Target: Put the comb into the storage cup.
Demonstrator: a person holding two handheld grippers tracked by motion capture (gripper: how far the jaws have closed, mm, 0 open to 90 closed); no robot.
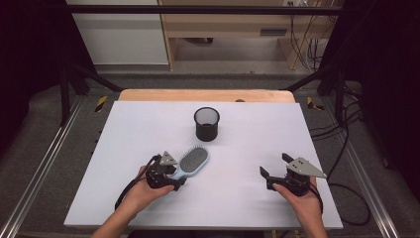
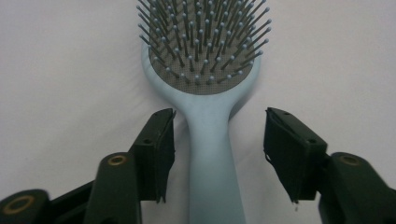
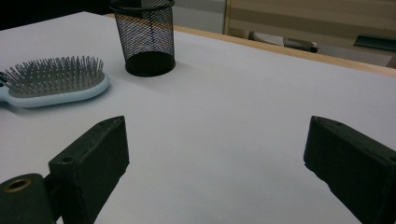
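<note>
Pale blue hairbrush (image 2: pixel 208 154) flat on the white table (image 1: pixel 247 198), handle between the parted jaws of the left gripper (image 1: pixel 174 179), ungripped (bristles up). Right gripper (image 1: pixel 273 166) wide open, empty, well apart. Risk judged: off-centre closing, handle twisting loose near the mesh cup (image 1: pixel 206 123).

Pale lavender surface (image 1: pixel 148 208) with a wooden edge (image 1: pixel 205 94) at the far side. Grey floor (image 1: pixel 49 148) all around, metal rails (image 1: pixel 34 178) left and right. Beyond, light wooden furniture (image 1: pixel 223 25), a white panel (image 1: pixel 119 34), dangling cables (image 1: pixel 302 44).
</note>
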